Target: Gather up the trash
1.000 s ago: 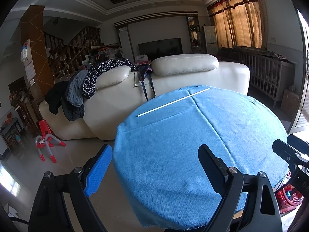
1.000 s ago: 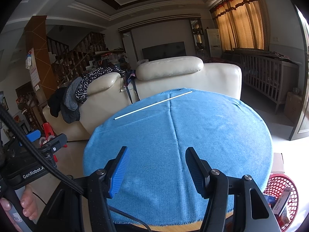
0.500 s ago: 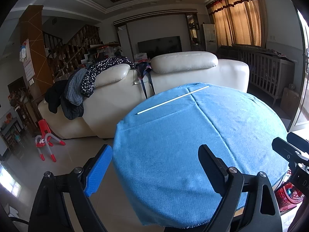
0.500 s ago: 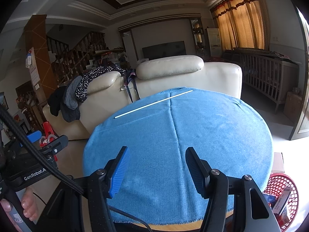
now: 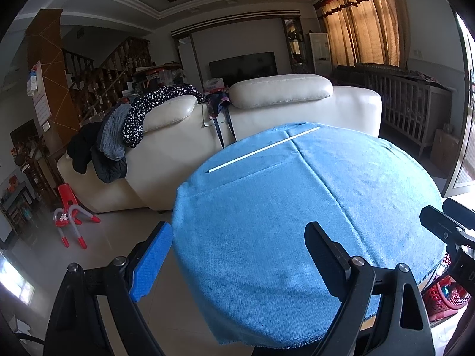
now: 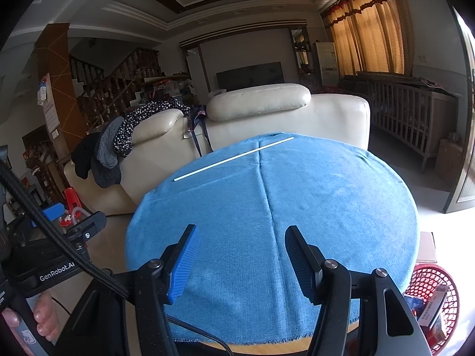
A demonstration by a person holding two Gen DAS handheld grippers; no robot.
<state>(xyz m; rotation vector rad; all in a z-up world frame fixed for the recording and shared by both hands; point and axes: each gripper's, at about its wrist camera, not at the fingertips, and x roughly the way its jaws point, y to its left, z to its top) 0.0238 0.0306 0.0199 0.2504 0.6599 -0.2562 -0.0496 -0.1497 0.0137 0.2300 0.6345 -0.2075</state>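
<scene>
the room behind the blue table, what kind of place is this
Most likely a home living room: a cream leather sofa with clothes draped over it, a dark television on the far wall, and a wooden staircase on the left.

Both tilt downward, nothing between their jaws: the left hand-held gripper spread wide, the right hand-held gripper parted less.

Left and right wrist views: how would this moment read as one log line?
left tongs open, empty | right tongs open, empty | thin white stick untouched on blue tablecloth
</scene>
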